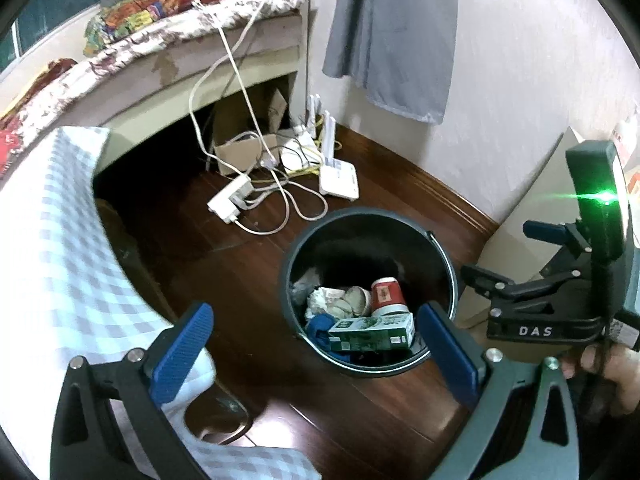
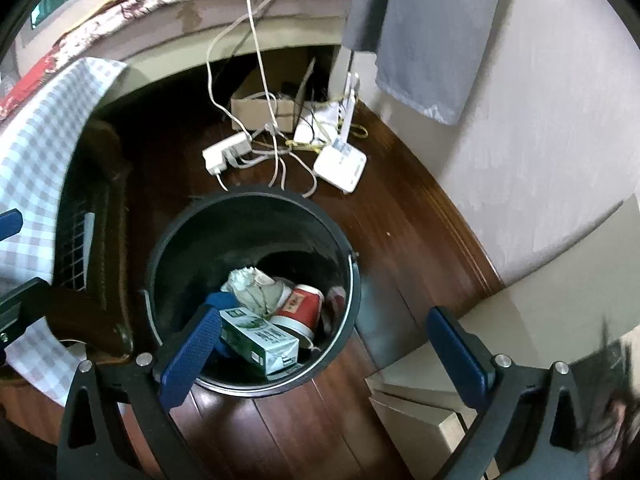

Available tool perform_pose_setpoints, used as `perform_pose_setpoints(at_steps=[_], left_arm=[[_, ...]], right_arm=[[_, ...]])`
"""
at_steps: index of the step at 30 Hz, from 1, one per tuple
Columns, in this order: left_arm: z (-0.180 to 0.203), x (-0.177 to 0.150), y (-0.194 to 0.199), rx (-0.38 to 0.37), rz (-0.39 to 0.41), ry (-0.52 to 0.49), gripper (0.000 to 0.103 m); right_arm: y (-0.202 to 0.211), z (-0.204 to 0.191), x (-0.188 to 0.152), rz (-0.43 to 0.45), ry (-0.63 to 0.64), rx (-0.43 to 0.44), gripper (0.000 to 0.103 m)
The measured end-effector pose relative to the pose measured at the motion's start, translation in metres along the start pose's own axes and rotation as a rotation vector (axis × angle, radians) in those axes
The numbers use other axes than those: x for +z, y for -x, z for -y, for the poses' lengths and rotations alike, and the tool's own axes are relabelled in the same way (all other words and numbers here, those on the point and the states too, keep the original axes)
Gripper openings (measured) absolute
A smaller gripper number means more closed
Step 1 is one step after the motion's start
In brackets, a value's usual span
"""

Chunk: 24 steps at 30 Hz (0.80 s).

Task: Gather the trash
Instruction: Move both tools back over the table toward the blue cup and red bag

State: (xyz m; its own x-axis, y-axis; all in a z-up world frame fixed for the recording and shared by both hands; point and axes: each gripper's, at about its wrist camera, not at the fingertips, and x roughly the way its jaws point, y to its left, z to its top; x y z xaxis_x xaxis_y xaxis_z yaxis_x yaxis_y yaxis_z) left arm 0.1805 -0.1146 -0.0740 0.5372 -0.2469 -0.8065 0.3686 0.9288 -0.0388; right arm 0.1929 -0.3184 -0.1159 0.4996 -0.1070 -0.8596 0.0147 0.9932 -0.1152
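Note:
A dark round bin (image 1: 440,248) (image 2: 344,248) stands on the wooden floor. Inside lie a green-and-white carton (image 1: 372,333) (image 2: 260,338), a red paper cup (image 1: 387,296) (image 2: 300,306), crumpled paper (image 1: 320,300) (image 2: 250,280) and a blue item (image 1: 320,326) (image 2: 222,300). My left gripper (image 1: 316,344) is open and empty, above the bin's near rim. My right gripper (image 2: 324,348) is open and empty, over the bin's near side. In the left wrist view the right gripper (image 1: 504,256) shows at the right, beside the bin.
A checked cloth (image 1: 52,240) (image 2: 36,136) covers a table edge on the left. A power strip (image 1: 232,200) (image 2: 226,152), cables, a white router (image 1: 338,180) (image 2: 340,168) and a cardboard box (image 2: 260,110) lie beyond the bin. A beige box (image 2: 416,412) stands at the right by the wall.

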Motion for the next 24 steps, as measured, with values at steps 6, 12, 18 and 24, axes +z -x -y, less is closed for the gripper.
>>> perform_pose_setpoints(at_steps=[6, 12, 18, 24], left_arm=[[-0.004, 0.003, 0.024, 0.025, 0.058, 0.02, 0.103], [-0.017, 0.003, 0.048, 0.043, 0.108, 0.049, 0.103], [-0.038, -0.001, 0.067, 0.067, 0.141, 0.081, 0.103], [-0.071, -0.009, 0.082, 0.11, 0.167, 0.138, 0.103]], right_arm=[[0.028, -0.01, 0.007, 0.063, 0.018, 0.01, 0.103], [0.054, -0.02, 0.014, 0.12, 0.041, 0.02, 0.103], [0.067, -0.041, 0.022, 0.153, 0.077, 0.041, 0.103], [0.082, -0.073, 0.032, 0.195, 0.121, 0.067, 0.103]])
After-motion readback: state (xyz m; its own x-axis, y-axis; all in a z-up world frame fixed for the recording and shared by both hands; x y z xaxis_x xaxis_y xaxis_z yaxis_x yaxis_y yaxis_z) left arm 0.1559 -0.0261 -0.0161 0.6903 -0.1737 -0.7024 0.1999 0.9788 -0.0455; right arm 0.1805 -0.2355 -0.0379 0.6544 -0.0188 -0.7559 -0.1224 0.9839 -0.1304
